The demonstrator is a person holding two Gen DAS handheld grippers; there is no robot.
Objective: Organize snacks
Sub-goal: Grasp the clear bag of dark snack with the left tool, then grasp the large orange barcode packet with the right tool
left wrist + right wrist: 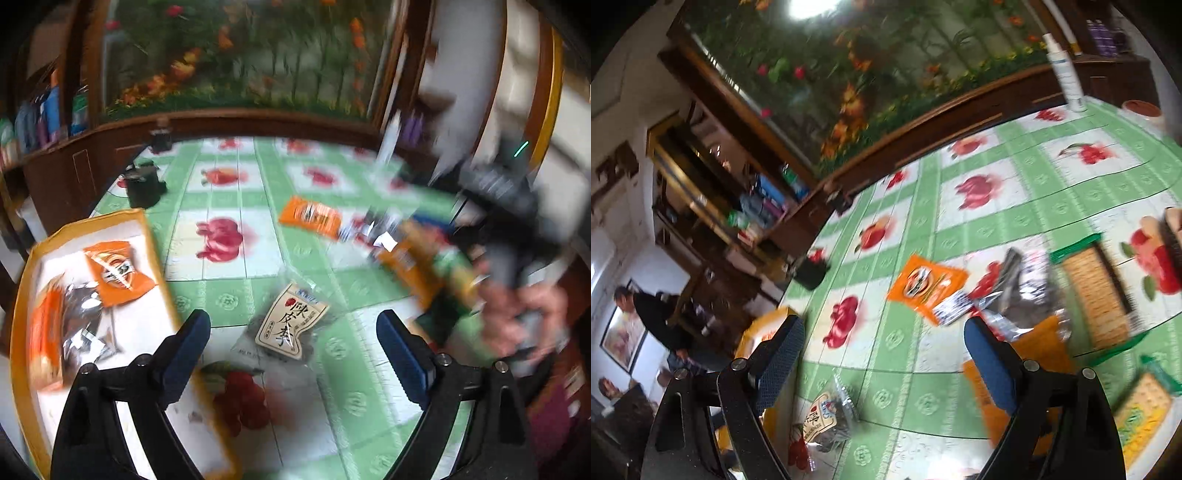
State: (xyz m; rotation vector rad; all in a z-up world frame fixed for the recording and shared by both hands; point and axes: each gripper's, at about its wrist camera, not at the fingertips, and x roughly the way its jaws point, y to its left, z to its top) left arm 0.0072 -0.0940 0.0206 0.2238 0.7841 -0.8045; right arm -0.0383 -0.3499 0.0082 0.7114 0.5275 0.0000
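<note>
**Both tongs apart over the snack table**

My left gripper [293, 336] has its jaws apart, nothing clamped. My right gripper [884, 349] is spread wide too, empty.

The plum packet [291, 321] lies on the green tablecloth [236, 295], just right of the orange-rimmed tray [155, 236]. An orange packet [118, 273] rests inside the tray; another orange sachet [310, 217] lies further out, beyond the plum packet.

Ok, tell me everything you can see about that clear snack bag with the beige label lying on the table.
The clear snack bag is a see-through plastic pouch with dark pieces inside and a beige label printed with black Chinese characters and a small red mark. It lies flat and slightly askew on the green checked tablecloth, right of the orange-rimmed tray, apart from it. It lies ahead of the left gripper, whose jaws stand wide apart without touching it.
</note>
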